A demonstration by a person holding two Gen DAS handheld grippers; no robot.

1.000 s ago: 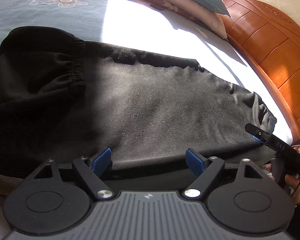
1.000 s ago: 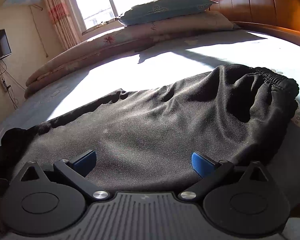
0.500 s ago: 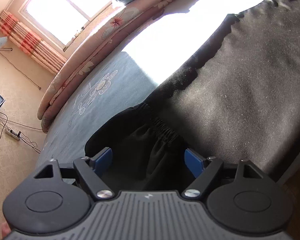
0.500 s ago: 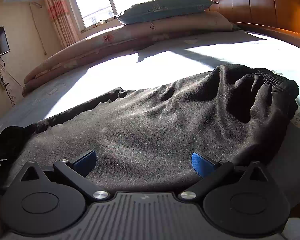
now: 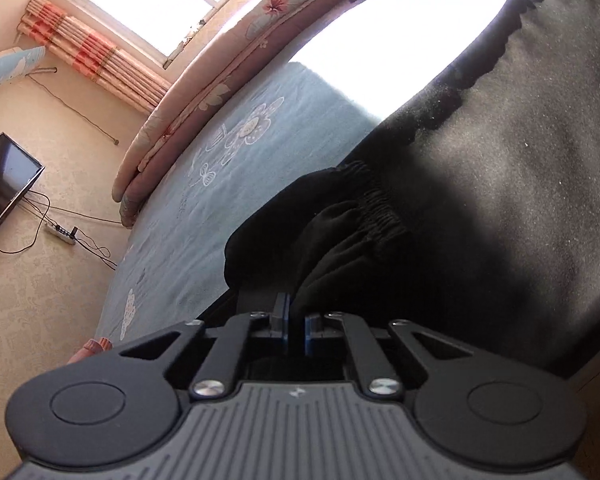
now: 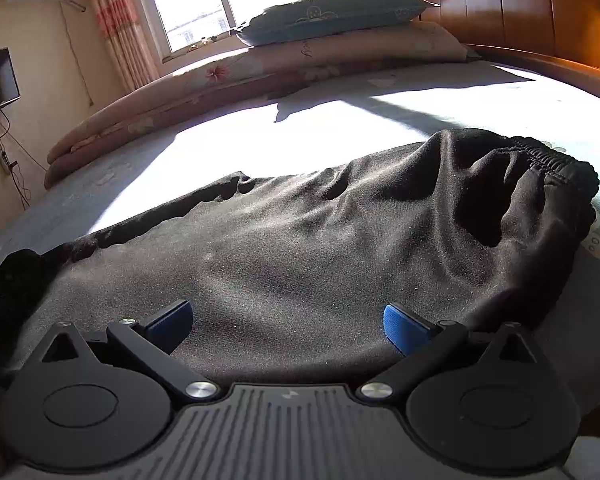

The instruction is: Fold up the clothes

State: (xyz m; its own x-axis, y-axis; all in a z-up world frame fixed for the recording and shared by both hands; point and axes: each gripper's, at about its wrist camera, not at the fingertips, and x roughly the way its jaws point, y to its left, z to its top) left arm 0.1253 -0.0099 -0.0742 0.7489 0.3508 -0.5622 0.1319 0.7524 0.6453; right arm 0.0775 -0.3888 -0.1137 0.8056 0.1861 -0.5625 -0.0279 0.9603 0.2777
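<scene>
Black trousers point(image 6: 300, 256) lie spread along the near edge of the bed point(image 6: 340, 128), their elastic waistband point(image 6: 556, 168) bunched up at the right. In the left wrist view the same trousers point(image 5: 520, 200) fill the right side, and a gathered elastic cuff point(image 5: 376, 212) lies just ahead of the fingers. My left gripper point(image 5: 296, 330) is shut on a fold of the black fabric at the cuff end. My right gripper point(image 6: 288, 326) hovers open low over the middle of the trousers, with nothing between its blue pads point(image 6: 404, 328).
A rolled floral quilt point(image 6: 220, 84) and a blue pillow point(image 6: 332, 12) lie along the far side of the bed. A wooden headboard point(image 6: 520, 4) stands at the right. A wall television point(image 5: 0, 180) and a power strip with cables point(image 5: 60, 232) are off the bed's left end.
My left gripper swung from the trousers' near edge to the cuff end and closed on the fabric there. The right gripper stayed open and hardly moved.
</scene>
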